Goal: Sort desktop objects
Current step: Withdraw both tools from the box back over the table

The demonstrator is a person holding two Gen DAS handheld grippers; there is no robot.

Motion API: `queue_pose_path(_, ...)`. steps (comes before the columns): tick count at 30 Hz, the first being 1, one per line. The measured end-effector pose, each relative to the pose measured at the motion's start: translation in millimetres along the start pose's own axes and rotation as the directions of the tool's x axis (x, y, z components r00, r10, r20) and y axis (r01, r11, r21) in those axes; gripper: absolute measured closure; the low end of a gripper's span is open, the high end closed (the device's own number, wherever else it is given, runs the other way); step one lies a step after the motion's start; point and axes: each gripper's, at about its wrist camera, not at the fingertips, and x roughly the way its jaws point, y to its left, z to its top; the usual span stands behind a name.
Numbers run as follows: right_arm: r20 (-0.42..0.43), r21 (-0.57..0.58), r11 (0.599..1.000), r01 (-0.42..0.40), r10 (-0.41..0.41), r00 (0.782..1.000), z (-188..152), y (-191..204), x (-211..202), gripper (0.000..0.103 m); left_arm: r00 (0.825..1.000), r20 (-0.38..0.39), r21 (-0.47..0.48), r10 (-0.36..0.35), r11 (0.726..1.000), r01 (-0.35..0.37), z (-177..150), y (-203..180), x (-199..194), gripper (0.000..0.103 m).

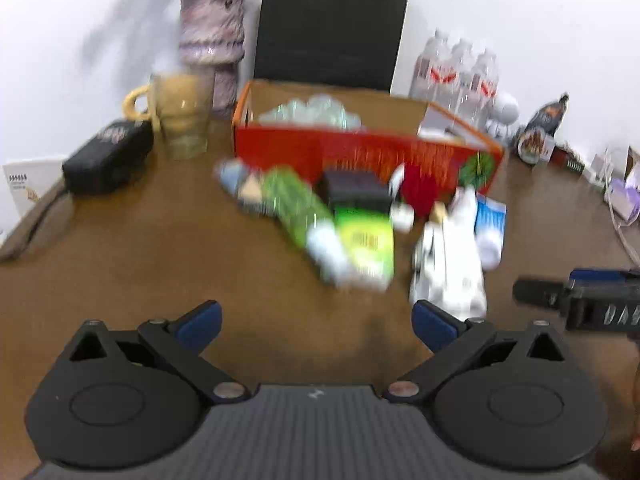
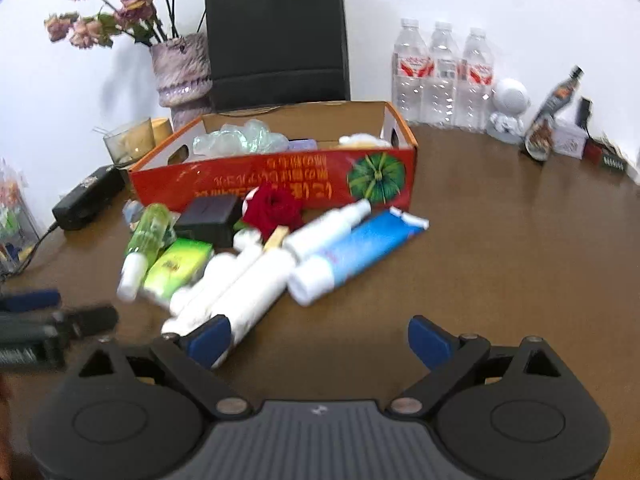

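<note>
1. Brown wood-tone worktop [image 2: 500, 240] carries all items; it backs onto a white wall.
2. Red cardboard box [image 2: 280, 184], open at the top, stands at the middle rear of the worktop. It holds crumpled clear plastic [image 2: 240, 140] and other items too small to identify.
3. Black bag [image 2: 276, 36] stands upright behind the box. A vase of pink flowers [image 2: 182, 72] stands to its left, and three water bottles [image 2: 440, 76] stand to its right.
4. Loose objects lie in a cluster on the worktop directly in front of the box:
   - white tubes [image 2: 248, 292], nearest the right tongs;
   - blue-and-white tube [image 2: 360, 252], touching a white spray bottle [image 2: 324, 228];
   - green carton [image 2: 178, 266];
   - green bottle [image 2: 146, 236];
   - black block [image 2: 208, 218];
   - red rose [image 2: 274, 208], against the box front.
5. Left tongs [image 1: 316, 322] are spread wide and hold nothing. They hover above bare worktop, short of the cluster; the left-wrist view is motion-blurred.
6. Right tongs [image 2: 318, 340] are spread wide and hold nothing. The left blue pad overlaps the near end of the white tubes in view; contact cannot be confirmed.
</note>
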Motion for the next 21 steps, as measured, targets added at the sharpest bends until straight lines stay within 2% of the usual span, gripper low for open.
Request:
queue_pose_path(5, 0.038, 0.028, 1.0, 0.005, -0.006, 0.999, -23, 3, -1, 0.007, 0.999, 0.011, 0.029, 0.044, 0.999, -0.044, -15, -4, 0, 0.0)
queue_pose_path(7, 0.031, 0.024, 1.0, 0.016, -0.017, 0.999, -28, 7, 2, 0.007, 0.999, 0.005, 0.015, 0.039, 0.999, -0.039, -14, -2, 3, 0.0)
queue_pose_path(10, 0.015, 0.014, 1.0, 0.025, -0.025, 1.0, -34, 9, 6, 0.005, 0.998, 0.012, 0.022, 0.07, 0.997, -0.07, -15, -3, 7, 0.0)
queue_pose_path(17, 0.012, -0.058, 0.995, 0.085, -0.084, 0.996, -40, 20, 12, 0.0, 0.997, 0.01, 0.051, 0.077, 0.996, -0.078, -18, -8, 9, 0.0)
queue_pose_path(21, 0.011, -0.06, 0.995, 0.082, -0.081, 0.997, -40, 20, 12, 0.0, 0.997, 0.01, 0.048, 0.075, 0.996, -0.075, -18, -7, 9, 0.0)
